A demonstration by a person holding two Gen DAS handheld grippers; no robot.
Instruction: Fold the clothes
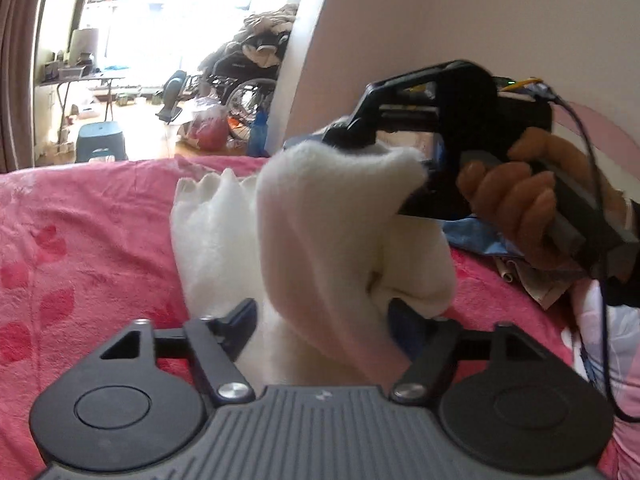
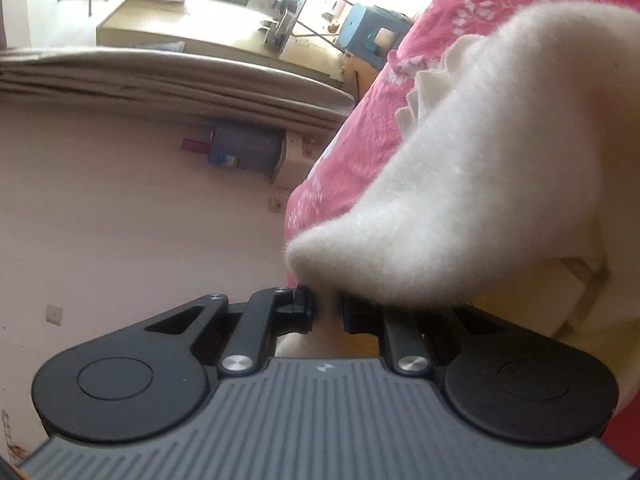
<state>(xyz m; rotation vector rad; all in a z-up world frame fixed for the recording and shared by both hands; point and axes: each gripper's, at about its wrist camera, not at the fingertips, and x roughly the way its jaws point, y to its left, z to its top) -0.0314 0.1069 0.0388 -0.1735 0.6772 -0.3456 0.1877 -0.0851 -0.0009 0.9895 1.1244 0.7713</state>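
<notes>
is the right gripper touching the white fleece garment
Touching. The right wrist view shows the right gripper with its fingers pinched on a fold of the white fleece garment.

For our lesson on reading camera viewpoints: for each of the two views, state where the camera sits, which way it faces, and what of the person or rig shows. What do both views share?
Left wrist: on the left gripper, facing across the pink bedspread toward a bright room; shows the right gripper and hand.
Right wrist: on the right gripper, rolled sideways, facing a wall; only its own fingers show.
Shared: white garment, bedspread.
</notes>
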